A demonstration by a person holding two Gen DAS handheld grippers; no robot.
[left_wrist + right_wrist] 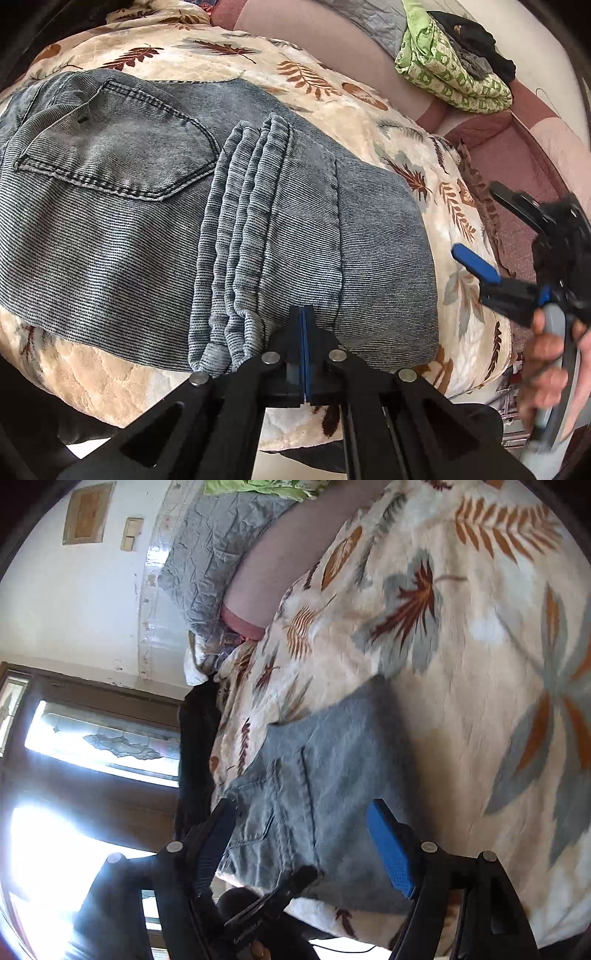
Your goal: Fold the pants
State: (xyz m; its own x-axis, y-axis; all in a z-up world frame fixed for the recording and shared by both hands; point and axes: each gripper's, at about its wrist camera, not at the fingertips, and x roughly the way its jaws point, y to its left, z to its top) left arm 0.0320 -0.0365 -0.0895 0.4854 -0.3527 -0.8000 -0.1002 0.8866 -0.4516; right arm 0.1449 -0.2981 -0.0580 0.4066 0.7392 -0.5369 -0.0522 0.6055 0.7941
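1. Pants (207, 206) of faded grey-blue denim lie folded on a bed, on its cream blanket (332, 96) printed with brown and grey leaves. A back pocket with dark stitching faces up, and the leg ends are stacked in a ridged band across the middle of the bundle.
2. The left gripper (303, 321) is clenched, its blue pads pressed together with no cloth visibly between them. Its tips sit at the near edge of the pants, beside the stacked hems; whether they touch the cloth I cannot tell.
3. The right gripper (303, 812) is released, jaws spread wide and empty. A hand (546, 354) grasps its handle off the blanket's right edge.
4. In the right wrist view the pants show between and beyond the spread fingers, apart from them.
5. A green patterned cloth (450, 74) and dark clothing (469, 33) are piled toward the far right corner of the bed, well apart from the pants.
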